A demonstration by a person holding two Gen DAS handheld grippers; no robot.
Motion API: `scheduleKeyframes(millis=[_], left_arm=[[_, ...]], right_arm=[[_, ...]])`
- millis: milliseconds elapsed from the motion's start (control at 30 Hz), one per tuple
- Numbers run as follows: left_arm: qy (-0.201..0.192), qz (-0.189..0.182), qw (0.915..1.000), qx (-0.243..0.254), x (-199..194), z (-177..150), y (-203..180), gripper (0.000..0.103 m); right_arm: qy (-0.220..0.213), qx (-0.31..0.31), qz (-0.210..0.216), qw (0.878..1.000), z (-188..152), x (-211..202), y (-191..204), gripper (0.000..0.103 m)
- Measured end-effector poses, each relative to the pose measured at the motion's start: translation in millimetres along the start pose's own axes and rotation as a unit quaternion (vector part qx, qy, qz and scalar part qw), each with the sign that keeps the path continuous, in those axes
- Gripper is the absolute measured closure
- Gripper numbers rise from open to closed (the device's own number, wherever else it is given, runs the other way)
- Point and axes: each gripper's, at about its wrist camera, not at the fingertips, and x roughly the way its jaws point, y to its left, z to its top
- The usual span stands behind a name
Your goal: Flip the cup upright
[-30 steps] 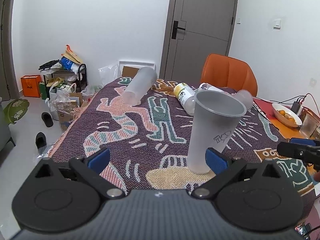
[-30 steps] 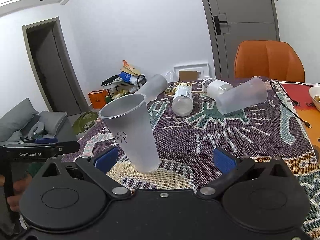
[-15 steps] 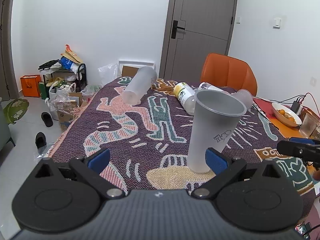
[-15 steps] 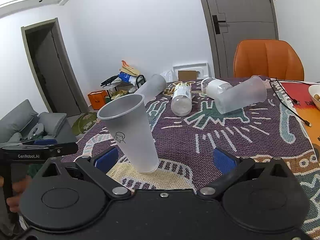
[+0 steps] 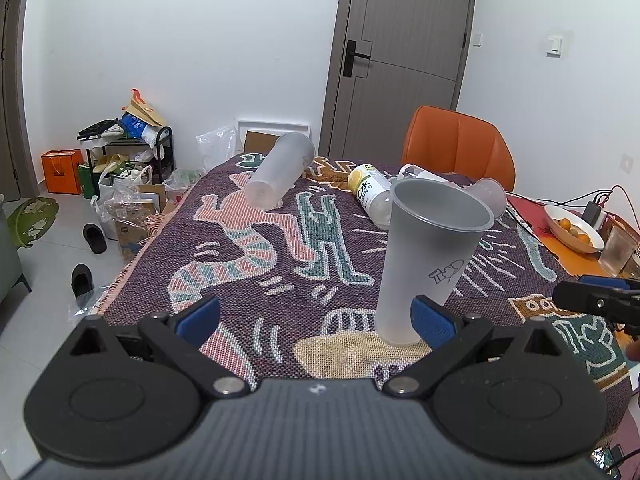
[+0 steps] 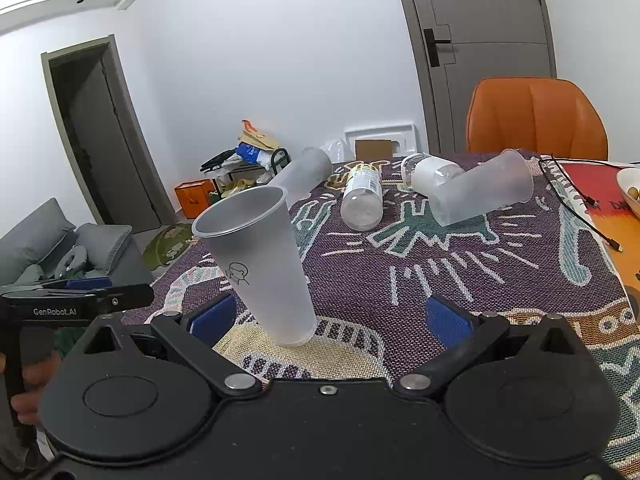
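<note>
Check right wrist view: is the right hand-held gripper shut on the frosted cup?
No, the right hand-held gripper is open, and the frosted cup stands upright on the patterned cloth, ungripped.

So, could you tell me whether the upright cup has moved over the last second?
No. The upright cup stands on the same yellow patch of the blanket.

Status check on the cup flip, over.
Left gripper open, right gripper open, both empty. Frosted cup upright on the blanket, mouth up. Other cups and bottles lie farther back, none blocking.
</note>
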Motion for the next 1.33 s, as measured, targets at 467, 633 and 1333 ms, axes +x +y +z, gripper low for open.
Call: scheduleKeyframes(millis=[467,633,1333], left_arm=[[0.0,0.0,1.0,0.0,0.0,0.1,-0.2,0.002],[0.0,0.0,1.0,0.0,-0.1,0.2,-0.2,0.002],[-0.001,0.001,1.0,0.005,0.2,-1.0,-1.0,0.002]], right_arm=[[0.001,0.0,0.0,1.0,-0.4,0.4,-0.7,0.0],[0.002,0.0,-0.001,1.0,-0.3,0.8,-1.2,0.0],[0.008,0.003,-0.002,1.0,-1.3,5.1,-2.8,0.0]])
